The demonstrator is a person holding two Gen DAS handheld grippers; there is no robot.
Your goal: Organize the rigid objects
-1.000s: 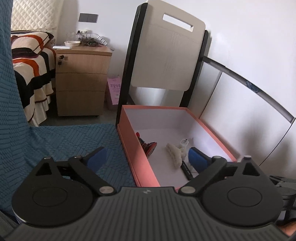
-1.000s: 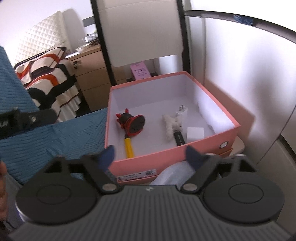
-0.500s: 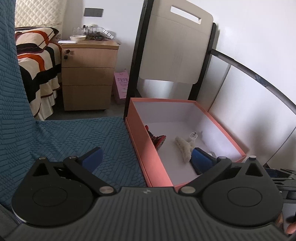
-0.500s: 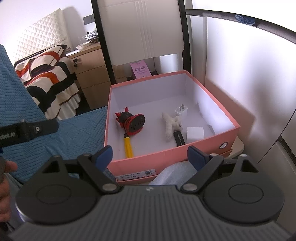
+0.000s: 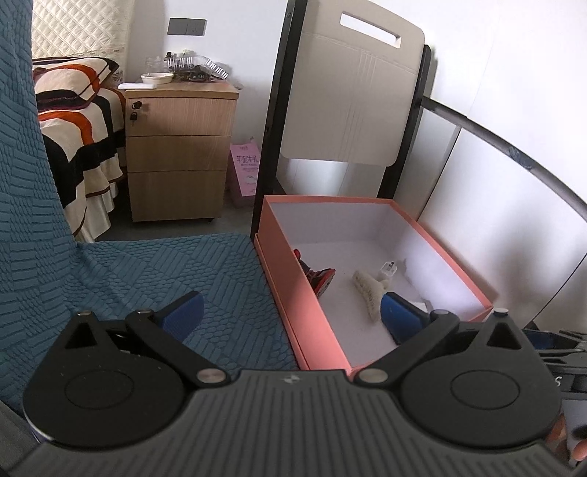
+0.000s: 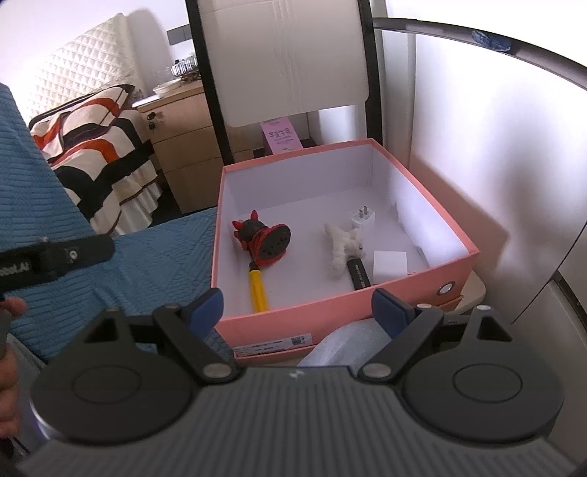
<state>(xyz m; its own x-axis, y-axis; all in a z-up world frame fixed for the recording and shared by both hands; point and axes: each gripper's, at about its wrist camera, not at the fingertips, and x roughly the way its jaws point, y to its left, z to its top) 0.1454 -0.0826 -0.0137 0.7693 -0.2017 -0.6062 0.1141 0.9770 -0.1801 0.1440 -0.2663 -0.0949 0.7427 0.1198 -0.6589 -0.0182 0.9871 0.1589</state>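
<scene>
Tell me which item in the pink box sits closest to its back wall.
The white plug adapter, prongs up. The red-and-black toy, fluffy white piece, black stick and white card all lie nearer the front.

Bedroom setup: white walls (image 5: 495, 73), a wooden three-drawer nightstand (image 5: 178, 146) with a key in the top lock, next to a bed with a striped orange-black-cream cover (image 5: 79, 121) and quilted headboard (image 5: 79, 27). Grey floor (image 5: 165, 229), soft daylight.

Bright daylight, fisheye bending at edges. Glare washes the white wall (image 6: 495, 154) right of the pink box (image 6: 422, 271). Slight blur there.
</scene>
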